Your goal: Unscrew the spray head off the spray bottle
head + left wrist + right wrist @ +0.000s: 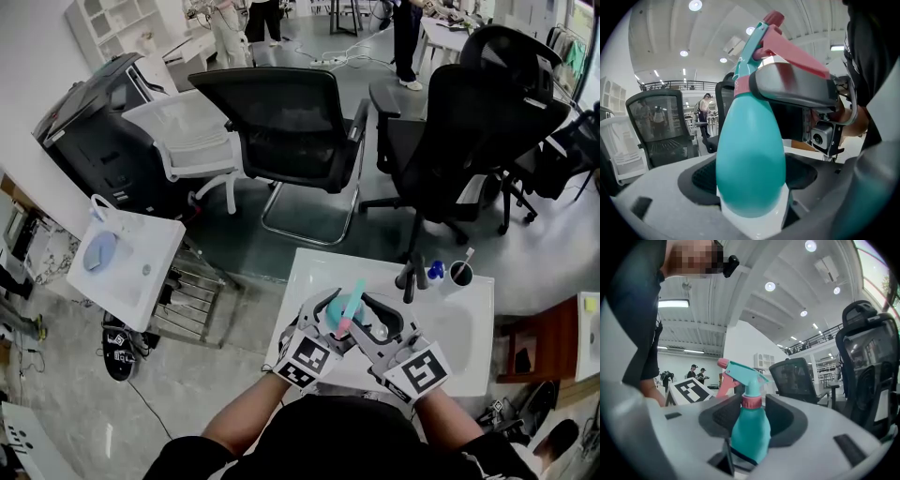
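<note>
Over the white table (469, 319), the teal spray bottle (750, 159) is being held aloft, and the left gripper (752, 180) is clamping its belly. The right gripper (752, 414) is straddling the neck, jaws apart, no squeeze showing. The bottle's long axis is running crosswise to those jaws. The spray head (740, 372) is poking up beyond them, its pink collar (751, 401) sitting right between the pads.

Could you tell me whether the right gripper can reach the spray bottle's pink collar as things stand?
Probably yes: the pink collar sits between the open jaws of the right gripper, nothing blocking, while the left gripper holds the spray bottle by its body.
</note>
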{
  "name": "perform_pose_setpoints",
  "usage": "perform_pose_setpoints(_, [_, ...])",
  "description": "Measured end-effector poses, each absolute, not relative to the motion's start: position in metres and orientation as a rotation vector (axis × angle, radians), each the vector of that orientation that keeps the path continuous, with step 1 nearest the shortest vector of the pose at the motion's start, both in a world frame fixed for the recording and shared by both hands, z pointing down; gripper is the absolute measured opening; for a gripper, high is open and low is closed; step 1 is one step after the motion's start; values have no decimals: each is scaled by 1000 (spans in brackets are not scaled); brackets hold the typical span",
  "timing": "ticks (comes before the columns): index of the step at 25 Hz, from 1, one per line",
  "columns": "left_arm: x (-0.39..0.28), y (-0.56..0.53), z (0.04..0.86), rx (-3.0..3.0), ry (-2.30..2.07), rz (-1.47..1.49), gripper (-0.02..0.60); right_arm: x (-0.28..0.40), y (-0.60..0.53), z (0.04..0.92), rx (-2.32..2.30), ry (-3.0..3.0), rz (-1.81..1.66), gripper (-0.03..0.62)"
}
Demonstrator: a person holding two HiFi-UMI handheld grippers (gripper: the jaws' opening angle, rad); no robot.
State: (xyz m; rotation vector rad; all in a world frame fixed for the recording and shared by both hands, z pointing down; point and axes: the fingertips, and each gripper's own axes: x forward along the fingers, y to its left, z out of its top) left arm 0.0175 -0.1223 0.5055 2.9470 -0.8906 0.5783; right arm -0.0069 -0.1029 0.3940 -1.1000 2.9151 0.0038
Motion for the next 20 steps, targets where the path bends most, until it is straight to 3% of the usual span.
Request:
perform_pose_setpoints(11, [20,-121,514,2952,-874,593,408,-10,-100,394,-1078,2957,29,138])
perform_pose_setpoints(20, [29,-88,510,3093,-535,604,408,-10,-69,378,-659,3090,80,137])
